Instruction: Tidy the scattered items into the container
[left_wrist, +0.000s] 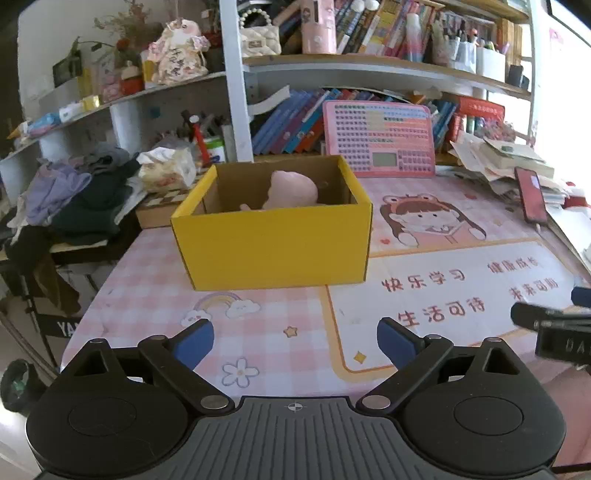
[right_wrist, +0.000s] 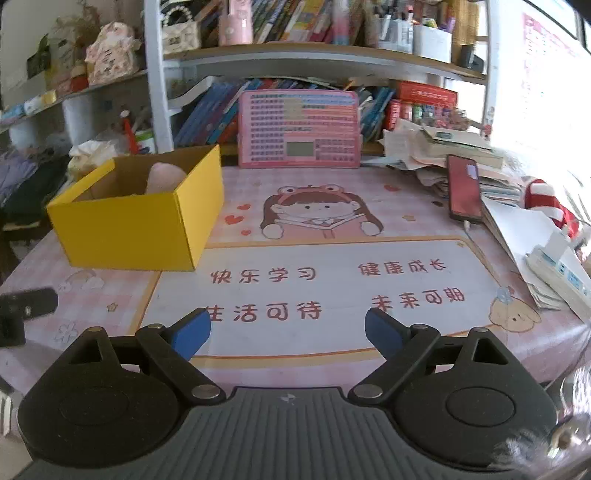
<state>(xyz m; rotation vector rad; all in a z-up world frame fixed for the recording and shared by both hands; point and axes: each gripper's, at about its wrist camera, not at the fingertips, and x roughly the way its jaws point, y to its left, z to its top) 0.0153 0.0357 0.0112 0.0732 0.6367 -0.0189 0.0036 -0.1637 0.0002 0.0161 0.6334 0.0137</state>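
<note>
Left wrist view, nearest: the left gripper (left_wrist: 295, 341) has its blue tips wide apart and holds nothing.
Right wrist view, nearest: the right gripper (right_wrist: 288, 334) is also spread wide and holds nothing.
Mat: the pink desk mat (right_wrist: 332, 258) lies under both grippers, and no loose toy shows on the part I can see.
Box: the yellow box (left_wrist: 273, 243) sits at 12 o'clock from the left gripper and at about 10 o'clock from the right one.
Toy: a pink soft toy (left_wrist: 291, 192) is inside the box.
Far side: a red phone (right_wrist: 463, 188) rests on a paper pile at 2 o'clock.
Job so far: I think it is almost done, since nothing seems left on the mat to pick up.
</note>
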